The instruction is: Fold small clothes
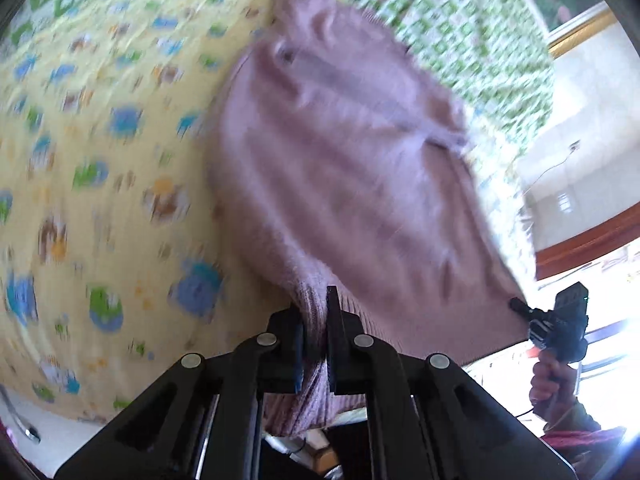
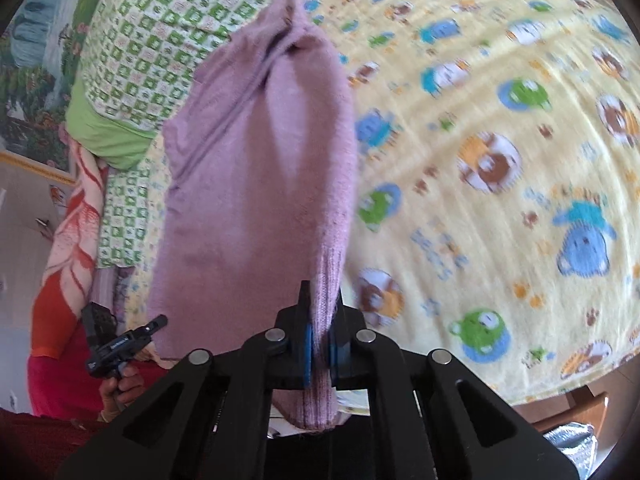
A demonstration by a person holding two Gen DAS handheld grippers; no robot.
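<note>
Both grippers' jaws clamp the pink sweater (image 1: 352,184) (ribbed hem).

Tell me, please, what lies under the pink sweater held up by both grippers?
Beneath the pink sweater lies the yellow cartoon-print blanket; whatever is directly behind the garment is covered.
</note>
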